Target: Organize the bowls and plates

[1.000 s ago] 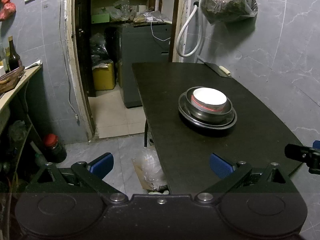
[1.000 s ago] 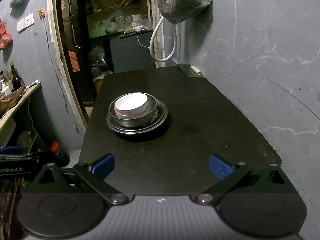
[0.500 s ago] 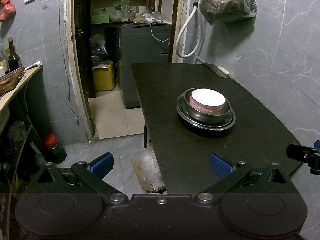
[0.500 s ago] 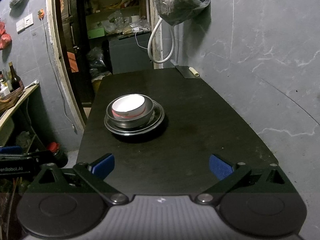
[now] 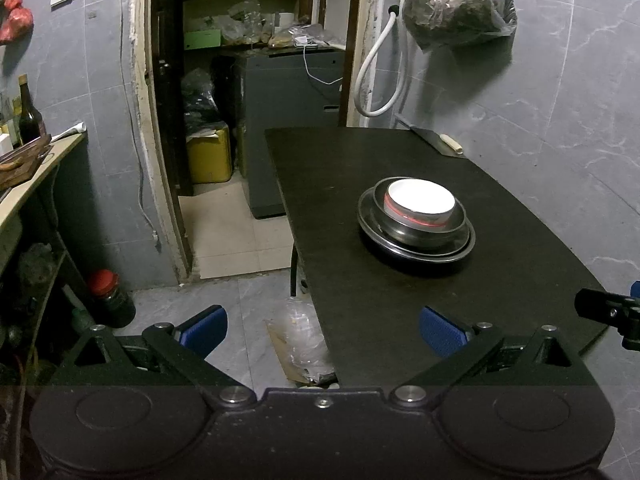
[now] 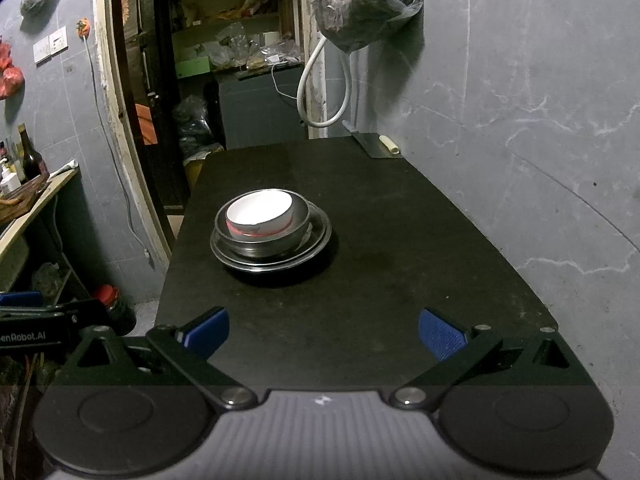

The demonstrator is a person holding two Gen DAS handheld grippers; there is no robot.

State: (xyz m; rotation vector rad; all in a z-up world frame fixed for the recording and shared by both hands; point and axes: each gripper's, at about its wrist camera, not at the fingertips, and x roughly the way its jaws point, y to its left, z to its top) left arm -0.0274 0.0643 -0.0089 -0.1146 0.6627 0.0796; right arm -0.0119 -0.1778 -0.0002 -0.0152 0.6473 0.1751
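Note:
A white bowl with a red band (image 5: 421, 201) (image 6: 260, 211) sits inside a steel bowl (image 5: 424, 230) (image 6: 260, 240), which sits on a steel plate (image 5: 368, 224) (image 6: 320, 236), all stacked on the black table (image 5: 400, 312) (image 6: 380, 280). My left gripper (image 5: 322, 330) is open and empty, held off the table's near left corner. My right gripper (image 6: 323, 332) is open and empty over the table's near edge, well short of the stack.
A cleaver with a pale handle (image 5: 438, 144) (image 6: 378, 145) lies at the table's far right corner. A full plastic bag (image 5: 456, 4) and a white hose (image 5: 380, 76) hang on the wall. A doorway (image 5: 248, 100), shelf with bottles (image 5: 28, 120) and red-lidded jar (image 5: 108, 296) are at left.
Both grippers have drawn back slightly from the stack, which sits a little farther off in both views. Nothing on the table has moved.

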